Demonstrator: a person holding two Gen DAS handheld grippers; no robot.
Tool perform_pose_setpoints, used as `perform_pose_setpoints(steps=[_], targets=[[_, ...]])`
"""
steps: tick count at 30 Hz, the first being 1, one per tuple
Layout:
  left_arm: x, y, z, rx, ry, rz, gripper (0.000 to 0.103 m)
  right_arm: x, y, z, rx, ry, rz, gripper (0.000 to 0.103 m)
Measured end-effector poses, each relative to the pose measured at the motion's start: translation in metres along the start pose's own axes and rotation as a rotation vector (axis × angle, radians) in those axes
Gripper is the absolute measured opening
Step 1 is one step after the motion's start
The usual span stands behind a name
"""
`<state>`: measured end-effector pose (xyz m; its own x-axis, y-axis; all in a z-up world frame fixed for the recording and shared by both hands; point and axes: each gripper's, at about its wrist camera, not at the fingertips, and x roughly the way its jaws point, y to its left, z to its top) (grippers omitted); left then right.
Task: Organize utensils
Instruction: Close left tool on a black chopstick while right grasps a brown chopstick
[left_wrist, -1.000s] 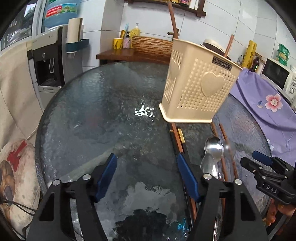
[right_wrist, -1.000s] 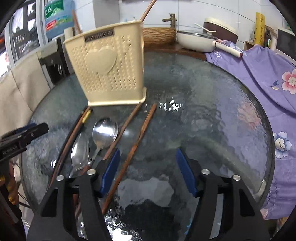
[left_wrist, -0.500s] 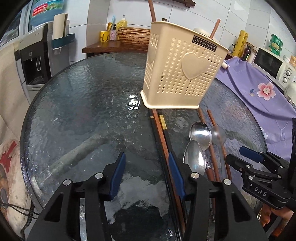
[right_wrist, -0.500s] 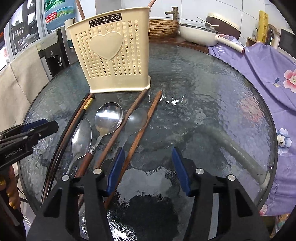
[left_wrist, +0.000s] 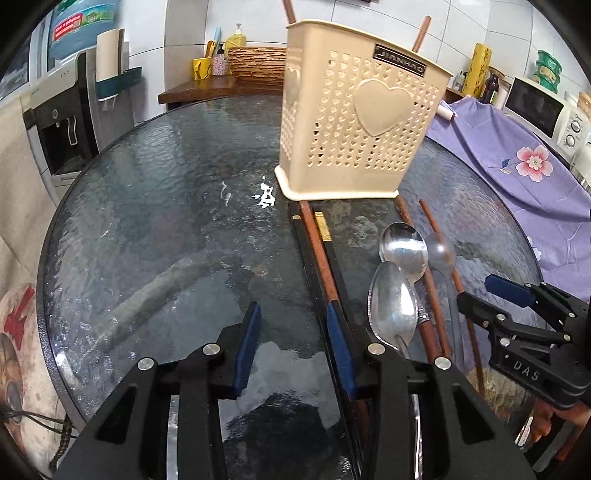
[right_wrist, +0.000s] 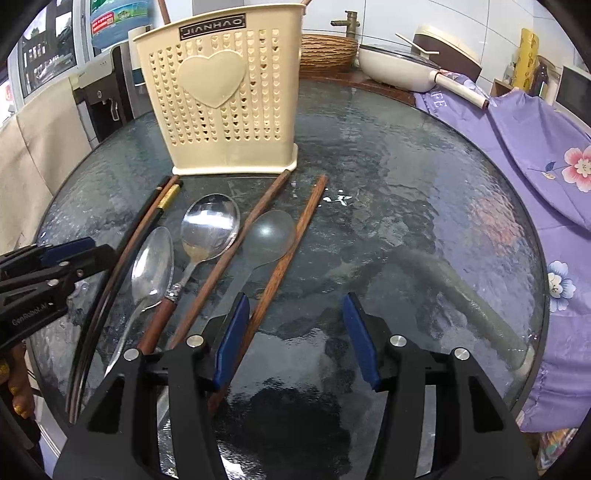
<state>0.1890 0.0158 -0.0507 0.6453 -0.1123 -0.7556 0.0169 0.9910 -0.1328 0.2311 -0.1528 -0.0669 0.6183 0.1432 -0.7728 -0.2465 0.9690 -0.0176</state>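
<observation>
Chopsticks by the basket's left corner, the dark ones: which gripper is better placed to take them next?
Probably left. The left gripper is open with one pad against the dark chopsticks; its jaws have just been closing. The right gripper sits over by the brown chopstick, with spoons between.

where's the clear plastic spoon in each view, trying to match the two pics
Left wrist view: clear plastic spoon lies right of centre, just right of the round steel spoon.
Right wrist view: its bowl sits near the centre, between two brown chopsticks.
Shared landmark: the cream utensil basket with the heart, standing behind the utensils in both.
</observation>
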Motion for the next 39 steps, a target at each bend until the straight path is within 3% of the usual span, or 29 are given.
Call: perform_pose_setpoints(steps=[10, 13, 21, 27, 39], targets=[[-0.003, 0.013, 0.02, -0.031, -0.02, 0.02, 0.037, -0.001, -0.019, 0.016, 0.04, -0.012, -0.008, 0.048], [0.007, 0.015, 0.03, -0.049, -0.005, 0.02, 0.037, 0.009, -0.03, 0.031, 0.084, 0.005, 0.009, 0.039], [0.024, 0.014, 0.051, -0.085, 0.011, 0.017, 0.037, 0.036, -0.037, 0.071, 0.149, 0.031, 0.006, 0.032], [0.037, 0.01, 0.058, -0.076, 0.033, 0.051, 0.035, 0.055, -0.029, 0.076, 0.133, 0.077, -0.016, 0.025], [0.046, 0.001, 0.057, -0.041, 0.046, 0.086, 0.029, 0.067, -0.031, 0.082, 0.138, 0.068, -0.041, 0.014]])
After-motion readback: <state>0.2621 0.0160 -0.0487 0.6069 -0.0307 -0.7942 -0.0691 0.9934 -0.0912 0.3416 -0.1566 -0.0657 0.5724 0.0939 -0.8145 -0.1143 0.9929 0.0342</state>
